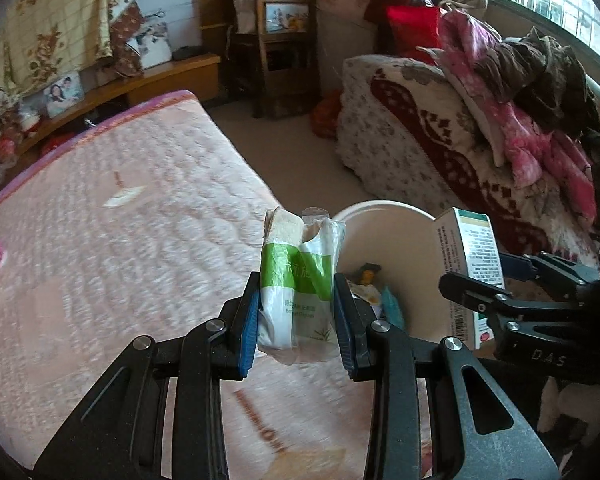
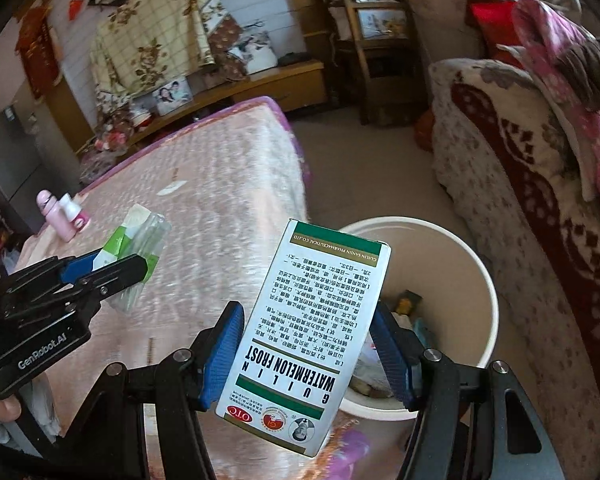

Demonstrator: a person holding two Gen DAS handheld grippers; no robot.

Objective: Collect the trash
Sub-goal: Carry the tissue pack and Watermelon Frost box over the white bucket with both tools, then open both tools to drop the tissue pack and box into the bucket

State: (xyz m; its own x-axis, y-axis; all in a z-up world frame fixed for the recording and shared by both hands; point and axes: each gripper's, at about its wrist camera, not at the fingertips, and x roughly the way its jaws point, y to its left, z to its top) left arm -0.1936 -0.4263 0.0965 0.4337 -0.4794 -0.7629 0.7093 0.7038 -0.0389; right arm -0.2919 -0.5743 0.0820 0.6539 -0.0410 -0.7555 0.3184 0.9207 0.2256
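Clamped in my right gripper (image 2: 308, 356), the medicine box (image 2: 304, 336) tilts long-axis up w/ its top already over the white bin (image 2: 488, 280), nearer than my left gripper (image 1: 296, 320) squeezing a tissue pack (image 1: 298, 280) at the bed (image 1: 120, 240) edge.
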